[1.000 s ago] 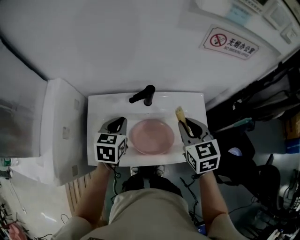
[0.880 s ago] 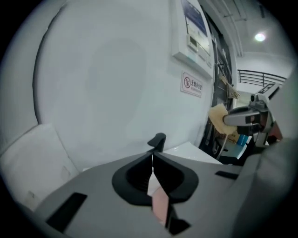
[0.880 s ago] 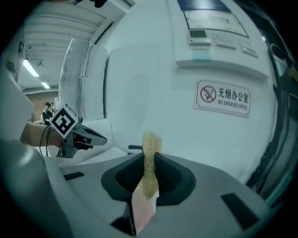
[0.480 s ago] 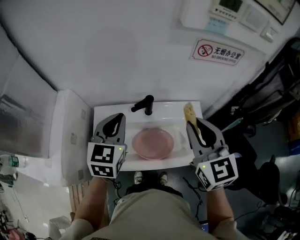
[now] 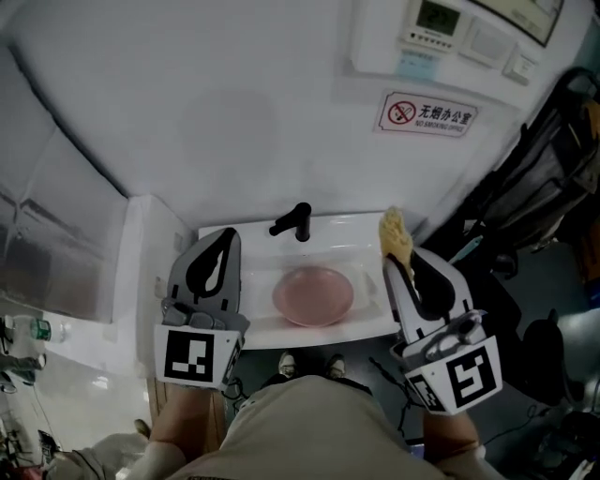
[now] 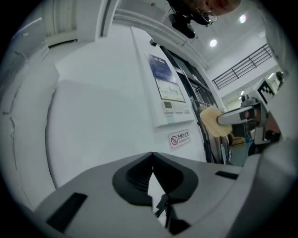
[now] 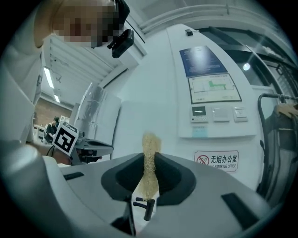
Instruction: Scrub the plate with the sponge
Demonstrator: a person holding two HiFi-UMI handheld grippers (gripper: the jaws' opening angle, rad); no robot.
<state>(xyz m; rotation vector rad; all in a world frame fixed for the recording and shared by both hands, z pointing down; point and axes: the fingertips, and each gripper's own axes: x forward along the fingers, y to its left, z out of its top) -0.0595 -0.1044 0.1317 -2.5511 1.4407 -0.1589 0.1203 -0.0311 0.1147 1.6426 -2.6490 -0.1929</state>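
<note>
- the left gripper (image 5: 223,236) is held up over the left side of the white sink (image 5: 342,234); the left gripper view shows its jaws clenched tip to tip with nothing between them, pointing at the white wall
- a black faucet (image 5: 292,221) stands on the back rim of the sink, just behind the basin
- the pink plate (image 5: 313,295) lies in the basin, between the two grippers in the head view and touched by neither
- the right gripper (image 5: 401,258) is held up over the right side of the sink, its jaws grasping a thin yellow sponge (image 5: 396,234); the right gripper view shows the sponge edge-on, pinched between the pads and sticking out past the tips
- the sponge is up in the air, well apart from the plate
- a no-smoking sign (image 5: 427,113) hangs on the wall above the right gripper, under a control panel (image 5: 441,28)
</note>
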